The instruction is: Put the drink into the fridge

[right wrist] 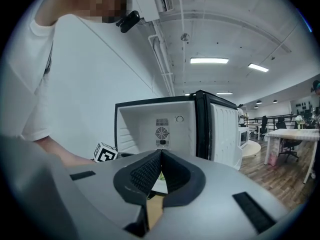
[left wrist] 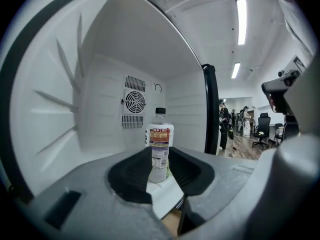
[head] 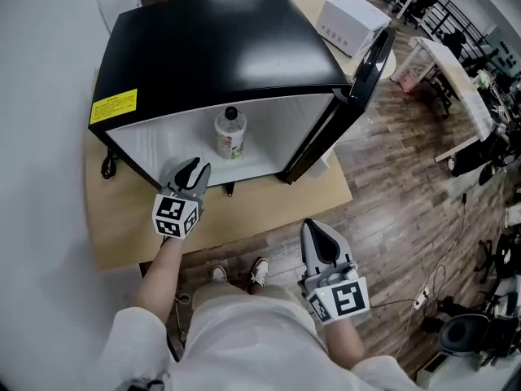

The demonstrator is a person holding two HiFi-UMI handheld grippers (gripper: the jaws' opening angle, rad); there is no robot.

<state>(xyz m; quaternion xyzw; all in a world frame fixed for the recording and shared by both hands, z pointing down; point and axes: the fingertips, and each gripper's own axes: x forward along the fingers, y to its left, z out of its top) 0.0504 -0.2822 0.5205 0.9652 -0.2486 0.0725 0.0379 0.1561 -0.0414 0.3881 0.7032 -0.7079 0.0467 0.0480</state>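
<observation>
The drink, a clear bottle (head: 230,133) with a dark cap and a printed label, stands upright on the white floor inside the open black fridge (head: 220,47). My left gripper (head: 194,171) hovers at the fridge's front opening, short of the bottle and apart from it. Its jaws stand a narrow gap apart with nothing between the pads. In the left gripper view the bottle (left wrist: 160,144) shows beyond the left gripper (left wrist: 159,170), in front of the fan grille. My right gripper (head: 316,233) hangs lower, off the table's front edge, shut and empty. In its own view the right gripper (right wrist: 161,154) faces the fridge (right wrist: 165,119).
The fridge door (head: 370,63) is swung open to the right. The fridge stands on a wooden table (head: 244,218), with a white boxy appliance (head: 350,23) behind it. Desks and office chairs fill the room at the right, on a wood floor.
</observation>
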